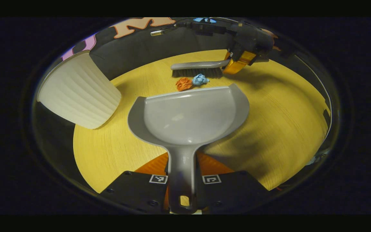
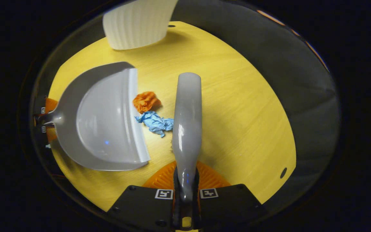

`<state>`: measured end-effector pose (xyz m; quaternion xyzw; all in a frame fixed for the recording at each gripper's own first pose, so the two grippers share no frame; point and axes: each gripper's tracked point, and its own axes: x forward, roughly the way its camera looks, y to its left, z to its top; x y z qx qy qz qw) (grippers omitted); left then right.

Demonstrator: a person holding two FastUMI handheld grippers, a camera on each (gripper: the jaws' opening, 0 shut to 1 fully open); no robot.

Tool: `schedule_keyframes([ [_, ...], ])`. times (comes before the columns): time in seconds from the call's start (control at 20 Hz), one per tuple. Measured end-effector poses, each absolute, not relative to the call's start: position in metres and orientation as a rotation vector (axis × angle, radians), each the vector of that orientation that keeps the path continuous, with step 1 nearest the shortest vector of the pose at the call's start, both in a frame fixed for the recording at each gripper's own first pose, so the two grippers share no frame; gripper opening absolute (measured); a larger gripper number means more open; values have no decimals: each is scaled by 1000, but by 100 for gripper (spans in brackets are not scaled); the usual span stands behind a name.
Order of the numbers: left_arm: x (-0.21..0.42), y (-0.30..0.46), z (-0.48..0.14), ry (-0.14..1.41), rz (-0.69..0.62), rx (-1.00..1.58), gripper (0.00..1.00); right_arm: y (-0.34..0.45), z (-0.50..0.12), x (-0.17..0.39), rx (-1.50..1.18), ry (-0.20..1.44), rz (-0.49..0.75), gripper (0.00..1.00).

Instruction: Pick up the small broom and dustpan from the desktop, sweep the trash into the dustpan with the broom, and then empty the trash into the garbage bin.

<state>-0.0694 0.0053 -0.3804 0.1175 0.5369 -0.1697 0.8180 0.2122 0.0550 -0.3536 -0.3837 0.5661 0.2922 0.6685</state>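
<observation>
Now both tools are gripped over the yellow table (image 2: 237, 122).

Left gripper (image 1: 181, 180) is clamped on the dustpan (image 1: 188, 116) handle, right gripper (image 2: 185, 193) on the broom (image 2: 187, 122); orange wad (image 2: 145, 101) and blue wad (image 2: 155, 121) lie mid-table between them, the white bin (image 2: 137, 24) near the table's edge.

Grey dustpan (image 1: 188, 116); orange, blue trash (image 1: 192, 82)

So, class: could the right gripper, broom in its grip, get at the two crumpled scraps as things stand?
Probably yes. The right gripper is shut on the broom, whose head sits right beside the blue scrap and orange scrap. Nothing lies between them, and the dustpan waits open on their far side.
</observation>
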Motion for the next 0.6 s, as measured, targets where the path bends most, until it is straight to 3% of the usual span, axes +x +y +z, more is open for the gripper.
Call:
schedule_keyframes([
  [0.2,-69,7,-382,1136,-372,261,25,64,-353,207,-869,1335,889,16],
  [0.35,-67,6,-380,1113,-363,254,25,66,-351,215,-664,1372,978,16],
  [0.45,-64,4,-379,1075,-322,214,25,76,-333,237,-402,1287,935,16],
  [0.6,-55,3,-368,988,-255,160,24,53,-280,282,-132,1055,728,16],
])
